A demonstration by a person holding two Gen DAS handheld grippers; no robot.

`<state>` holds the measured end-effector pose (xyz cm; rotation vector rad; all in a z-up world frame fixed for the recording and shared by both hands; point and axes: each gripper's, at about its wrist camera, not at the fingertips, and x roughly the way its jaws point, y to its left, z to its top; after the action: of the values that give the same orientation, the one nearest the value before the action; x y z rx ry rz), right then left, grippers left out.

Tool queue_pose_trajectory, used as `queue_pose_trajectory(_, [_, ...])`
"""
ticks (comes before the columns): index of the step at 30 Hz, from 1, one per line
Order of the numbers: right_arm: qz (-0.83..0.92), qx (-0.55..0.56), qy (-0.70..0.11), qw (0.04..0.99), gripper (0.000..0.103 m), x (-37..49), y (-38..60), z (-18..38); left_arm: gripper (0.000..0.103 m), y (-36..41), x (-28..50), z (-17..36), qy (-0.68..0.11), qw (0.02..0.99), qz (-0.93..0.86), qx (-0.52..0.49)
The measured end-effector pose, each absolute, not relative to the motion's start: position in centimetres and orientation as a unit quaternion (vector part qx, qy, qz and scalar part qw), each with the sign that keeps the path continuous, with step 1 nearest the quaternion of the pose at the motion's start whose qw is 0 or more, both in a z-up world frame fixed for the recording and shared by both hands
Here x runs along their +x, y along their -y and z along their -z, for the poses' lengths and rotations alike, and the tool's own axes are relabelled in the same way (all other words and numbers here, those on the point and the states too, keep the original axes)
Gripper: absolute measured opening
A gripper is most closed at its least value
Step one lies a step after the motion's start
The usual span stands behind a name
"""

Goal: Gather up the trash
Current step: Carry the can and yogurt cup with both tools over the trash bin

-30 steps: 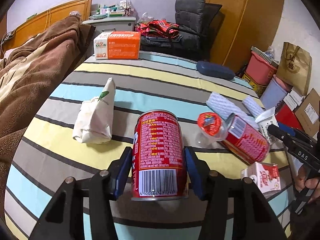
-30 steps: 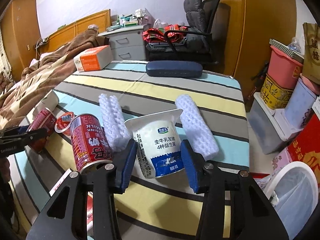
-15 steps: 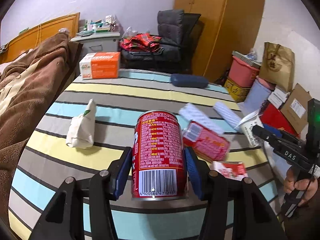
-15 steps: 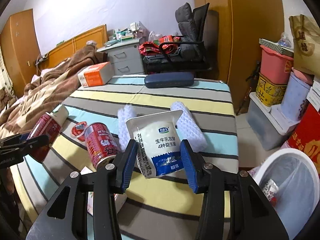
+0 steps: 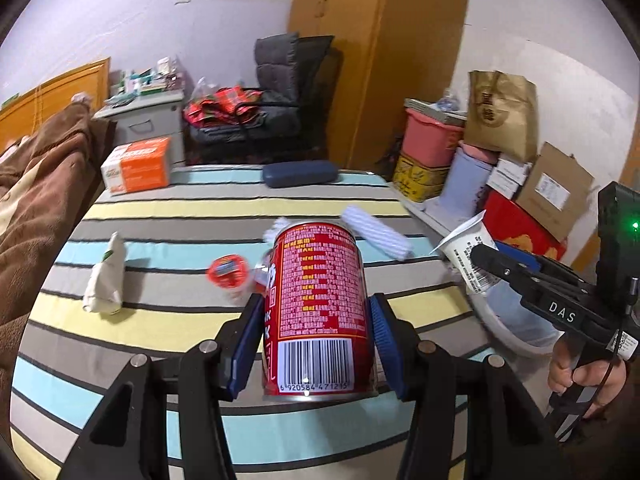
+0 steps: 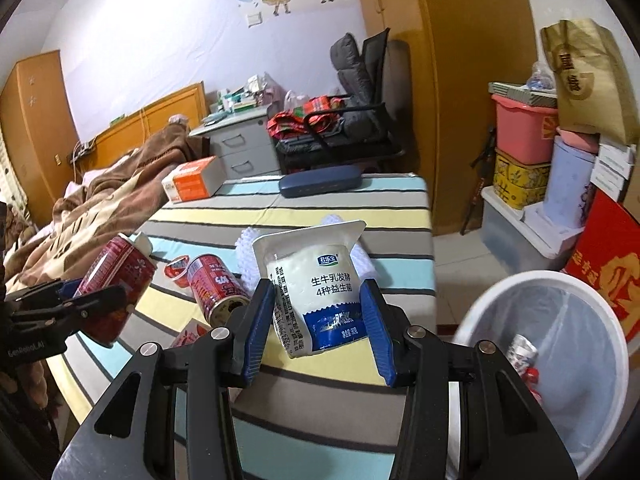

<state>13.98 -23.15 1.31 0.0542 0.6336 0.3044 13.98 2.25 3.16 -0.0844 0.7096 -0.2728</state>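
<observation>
Both hands are loaded: the left claw (image 5: 316,344) grips an upright red printed drink can (image 5: 320,300), the right claw (image 6: 318,324) clamps a white yogurt cup with blue label (image 6: 314,288) near the white lined trash bin (image 6: 592,308), which already holds some scraps. Left on the striped surface (image 6: 320,204): a second red can lying down (image 6: 216,286), a red foil lid (image 5: 228,270), a crumpled white paper bag (image 5: 105,280) and white foam sleeves (image 5: 378,232).

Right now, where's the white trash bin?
On the floor off the striped table's right edge: the white trash bin fills the right wrist view's lower right, below the red box.
</observation>
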Motion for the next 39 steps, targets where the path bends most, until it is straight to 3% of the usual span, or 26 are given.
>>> queue_pose_trajectory(23, [-0.040,0.072,-0.281,0.956,0.046,9.8,32.1,-2.1,0.055,11.3,12.8,-4.7,-0.328,0.910,0.254,0.025])
queue_pose_trajectory(39, [0.049,0.088,-0.338,0.936,0.046,9.5,37.8,0.6,0.055,20.0,14.3,-2.1,-0.365,0.873,0.317,0.057])
